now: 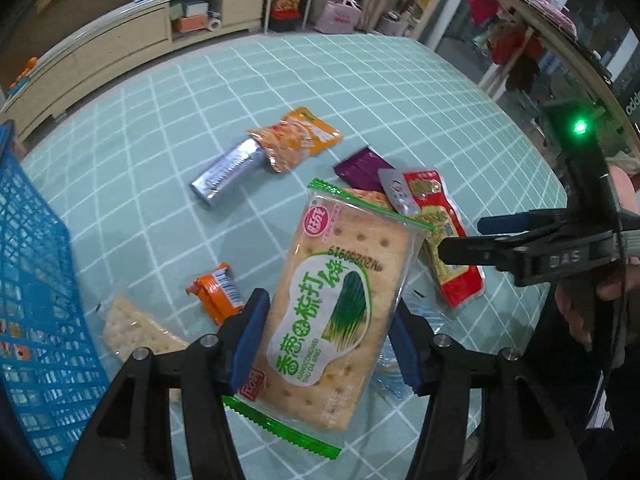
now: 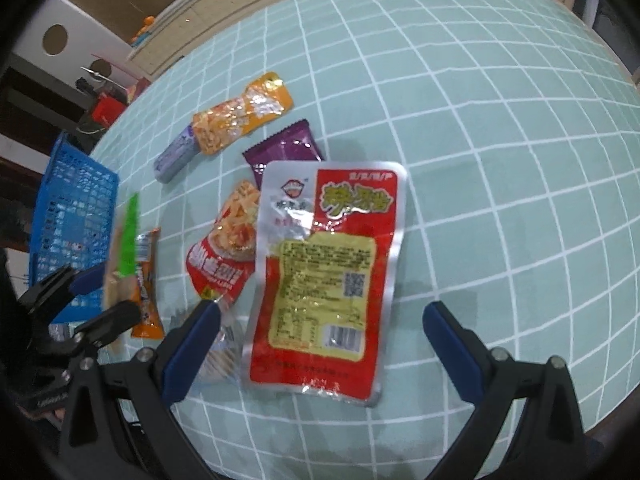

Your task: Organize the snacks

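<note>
Cracker pkt (image 1: 332, 304) clamped, long axis along jaws.

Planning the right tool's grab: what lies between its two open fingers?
In the right wrist view, the right tool straddles the red and silver foil snack pouch lying flat on the teal checked tablecloth; neither pad touches it.

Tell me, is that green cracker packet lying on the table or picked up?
Picked up. The left gripper pinches the green cracker packet between its blue pads, and it hangs tilted above the checked table.
</note>
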Demonstrator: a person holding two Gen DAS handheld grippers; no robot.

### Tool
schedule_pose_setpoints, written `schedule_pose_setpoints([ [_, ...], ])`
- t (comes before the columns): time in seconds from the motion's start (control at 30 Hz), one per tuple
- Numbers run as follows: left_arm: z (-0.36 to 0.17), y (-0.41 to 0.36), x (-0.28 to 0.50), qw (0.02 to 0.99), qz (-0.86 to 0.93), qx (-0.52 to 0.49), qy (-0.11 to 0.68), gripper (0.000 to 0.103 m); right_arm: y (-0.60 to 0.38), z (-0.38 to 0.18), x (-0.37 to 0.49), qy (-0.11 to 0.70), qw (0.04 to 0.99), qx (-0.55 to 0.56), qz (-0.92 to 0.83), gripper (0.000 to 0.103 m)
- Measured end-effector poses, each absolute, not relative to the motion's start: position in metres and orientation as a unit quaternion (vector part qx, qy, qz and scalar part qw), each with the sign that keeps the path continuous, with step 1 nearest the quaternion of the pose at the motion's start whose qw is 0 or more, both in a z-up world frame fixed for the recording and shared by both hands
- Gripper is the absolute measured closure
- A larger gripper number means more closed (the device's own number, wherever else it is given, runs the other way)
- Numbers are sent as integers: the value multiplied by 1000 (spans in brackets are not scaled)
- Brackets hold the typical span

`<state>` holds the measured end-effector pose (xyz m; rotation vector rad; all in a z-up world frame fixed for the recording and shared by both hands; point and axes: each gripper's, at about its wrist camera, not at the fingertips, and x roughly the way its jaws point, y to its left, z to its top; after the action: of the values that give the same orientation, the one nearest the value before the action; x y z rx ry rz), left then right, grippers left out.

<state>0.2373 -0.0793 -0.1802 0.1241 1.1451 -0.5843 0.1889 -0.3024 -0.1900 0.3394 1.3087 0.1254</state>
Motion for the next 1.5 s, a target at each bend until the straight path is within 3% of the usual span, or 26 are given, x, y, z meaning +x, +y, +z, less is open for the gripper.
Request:
schedule_pose_setpoints([
  [0.37,-173,-71,240,814,-252,37,522,47,-289,-200,204,621,768,153,33,0],
  [0.53,-173,-67,240,815,-246,28,524,47,-278,-200,204,622,775,110,21,7],
  [0.63,-175,-64,238,816,-244,27,524,47,-273,-199,201,618,782,79,5,23],
  [0.73,-177,-63,236,812,-252,17,526,47,-275,-198,198,616,783,79,7,29],
  [0.8,-177,-63,234,813,-252,15,526,47,-277,-196,196,615,783,86,13,46],
  [0.97,-174,-66,230,816,-247,18,522,47,-276,-191,190,610,787,89,32,63],
  [1.0,-172,-66,229,817,-246,18,521,47,-273,-189,188,607,789,86,35,73],
  [1.27,-159,-57,219,826,-243,14,508,47,-266,-184,183,606,787,97,59,72],
  [1.5,-136,-42,210,839,-238,3,489,47,-264,-143,172,573,811,86,80,72],
])
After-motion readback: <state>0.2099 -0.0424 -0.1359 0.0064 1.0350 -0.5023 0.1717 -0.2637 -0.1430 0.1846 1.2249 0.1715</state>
